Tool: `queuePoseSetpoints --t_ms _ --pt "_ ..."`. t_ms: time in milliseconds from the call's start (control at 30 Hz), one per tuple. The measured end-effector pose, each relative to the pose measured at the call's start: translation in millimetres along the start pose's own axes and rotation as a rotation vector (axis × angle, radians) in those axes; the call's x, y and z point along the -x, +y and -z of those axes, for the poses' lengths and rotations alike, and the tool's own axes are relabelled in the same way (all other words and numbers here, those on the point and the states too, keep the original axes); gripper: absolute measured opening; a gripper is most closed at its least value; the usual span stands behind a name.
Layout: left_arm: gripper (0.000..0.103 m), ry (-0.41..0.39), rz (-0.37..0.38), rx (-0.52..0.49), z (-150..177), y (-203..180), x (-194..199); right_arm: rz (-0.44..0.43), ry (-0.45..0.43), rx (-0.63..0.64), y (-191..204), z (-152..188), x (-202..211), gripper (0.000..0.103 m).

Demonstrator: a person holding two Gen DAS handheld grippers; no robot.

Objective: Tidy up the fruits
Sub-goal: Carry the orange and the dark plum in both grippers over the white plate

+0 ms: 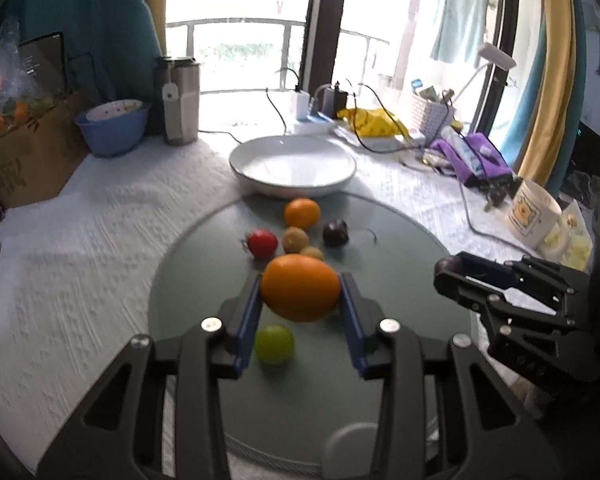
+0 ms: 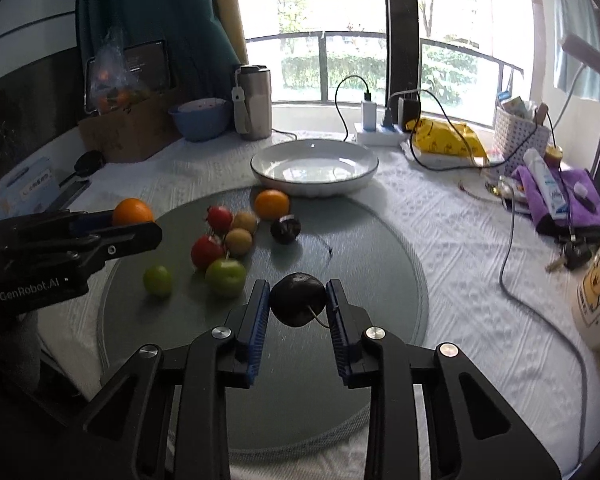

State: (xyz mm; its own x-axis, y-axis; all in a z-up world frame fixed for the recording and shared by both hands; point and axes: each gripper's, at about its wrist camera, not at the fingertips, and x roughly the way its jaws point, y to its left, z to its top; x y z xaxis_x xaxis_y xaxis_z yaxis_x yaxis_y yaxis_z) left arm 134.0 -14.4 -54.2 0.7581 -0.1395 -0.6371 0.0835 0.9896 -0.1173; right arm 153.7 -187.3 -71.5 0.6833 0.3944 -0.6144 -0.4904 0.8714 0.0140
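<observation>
My left gripper [image 1: 300,288] is shut on a large orange [image 1: 300,293] and holds it above the round grey mat [image 1: 400,320]. My right gripper [image 2: 298,300] is shut on a dark purple fruit [image 2: 298,299] above the mat [image 2: 360,280]. On the mat lie a second orange [image 2: 271,204], red fruits [image 2: 206,251], brown fruits [image 2: 239,241], green fruits [image 2: 225,277] and another dark fruit [image 2: 285,229]. An empty white bowl [image 2: 314,168] stands just beyond the mat. The left gripper [image 2: 132,224] also shows at the left of the right wrist view.
A blue bowl [image 2: 199,119], a steel tumbler [image 2: 254,101] and a cardboard box [image 2: 128,128] stand at the back left. Chargers with cables [image 2: 380,120], a yellow bag [image 2: 446,138], a white basket [image 2: 520,134], purple cloth [image 2: 560,196] and a mug [image 1: 534,212] crowd the right.
</observation>
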Motion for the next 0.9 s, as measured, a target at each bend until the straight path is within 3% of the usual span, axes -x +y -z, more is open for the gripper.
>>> queuePoseSetpoints --t_ms 400,900 --pt "0.039 -0.036 0.024 -0.004 -43.4 21.5 -25.1 -0.007 -0.042 0.037 -6.6 -50.8 -31.2 0.031" --pt "0.039 -0.007 0.065 0.003 -91.4 67.1 -86.7 0.009 -0.024 0.033 -27.4 -97.3 -88.9 0.031"
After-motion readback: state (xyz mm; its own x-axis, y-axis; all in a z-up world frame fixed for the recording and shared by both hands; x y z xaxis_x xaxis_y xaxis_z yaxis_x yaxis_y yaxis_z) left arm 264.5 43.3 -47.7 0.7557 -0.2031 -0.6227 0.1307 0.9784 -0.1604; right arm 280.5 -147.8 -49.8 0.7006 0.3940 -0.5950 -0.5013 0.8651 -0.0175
